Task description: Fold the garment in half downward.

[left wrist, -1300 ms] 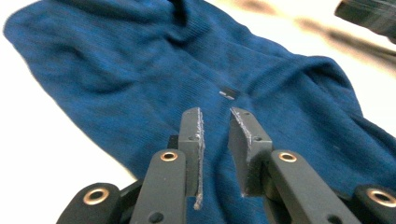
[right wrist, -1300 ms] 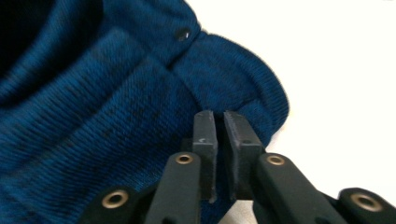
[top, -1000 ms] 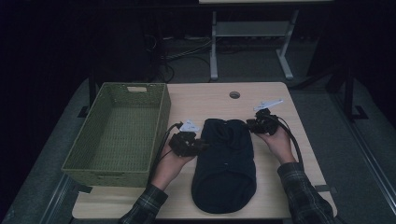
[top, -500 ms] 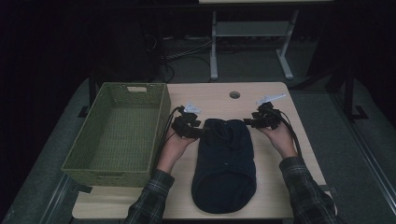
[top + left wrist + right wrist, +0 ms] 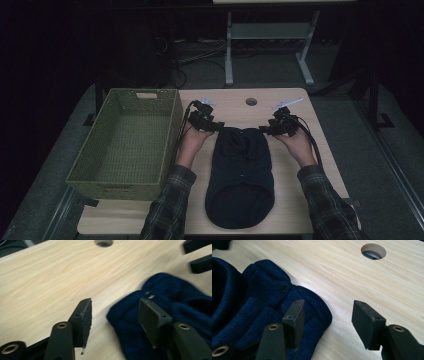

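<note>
So the navy sweater lies flat mid-tabletop, long axis running away from the person. Both grippers sit at its far corners: left gripper and right gripper, jaws apart after just opening, nothing pinched, each with cloth edge between. The green basket to the left is empty, nearer the left hand.

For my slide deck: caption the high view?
Both open grippers sit at the top corners of a dark garment, beside a green basket.
</note>
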`<action>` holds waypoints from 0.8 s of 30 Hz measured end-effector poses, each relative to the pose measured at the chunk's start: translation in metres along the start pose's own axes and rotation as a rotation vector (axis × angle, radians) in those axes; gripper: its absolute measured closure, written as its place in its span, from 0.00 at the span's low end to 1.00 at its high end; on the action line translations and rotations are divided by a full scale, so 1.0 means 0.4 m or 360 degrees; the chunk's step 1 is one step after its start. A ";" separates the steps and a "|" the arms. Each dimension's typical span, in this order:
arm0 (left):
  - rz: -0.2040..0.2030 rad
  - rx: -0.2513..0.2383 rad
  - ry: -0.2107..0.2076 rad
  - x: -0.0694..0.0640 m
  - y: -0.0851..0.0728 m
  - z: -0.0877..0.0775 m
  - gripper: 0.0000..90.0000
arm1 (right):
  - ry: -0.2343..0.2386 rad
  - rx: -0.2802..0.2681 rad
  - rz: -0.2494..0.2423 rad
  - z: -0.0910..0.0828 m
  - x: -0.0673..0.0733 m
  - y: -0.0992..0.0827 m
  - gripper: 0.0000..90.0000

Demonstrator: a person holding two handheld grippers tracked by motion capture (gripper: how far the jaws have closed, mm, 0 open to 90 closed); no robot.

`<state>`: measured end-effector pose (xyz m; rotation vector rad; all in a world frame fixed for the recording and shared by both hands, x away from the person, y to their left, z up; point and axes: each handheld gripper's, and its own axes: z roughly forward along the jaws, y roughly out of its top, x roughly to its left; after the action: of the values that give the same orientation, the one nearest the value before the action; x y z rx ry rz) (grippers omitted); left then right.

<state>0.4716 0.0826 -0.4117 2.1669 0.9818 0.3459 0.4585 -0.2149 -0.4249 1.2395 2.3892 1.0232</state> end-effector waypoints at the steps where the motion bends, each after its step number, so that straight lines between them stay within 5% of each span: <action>1: -0.0003 0.0009 -0.0012 0.004 0.001 0.012 0.48 | -0.0002 -0.0001 0.0000 0.001 -0.001 0.000 0.48; 15: -0.0053 0.0205 -0.0066 0.041 -0.034 0.109 0.44 | -0.0007 0.0003 0.0017 0.009 -0.011 -0.005 0.46; 24: -0.0050 0.0225 -0.0066 0.041 -0.045 0.121 0.43 | -0.0016 0.0027 0.0040 0.046 -0.024 -0.011 0.46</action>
<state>0.4969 0.0784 -0.4593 2.2729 1.0432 0.2217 0.4709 -0.2155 -0.4419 1.2808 2.3852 1.0036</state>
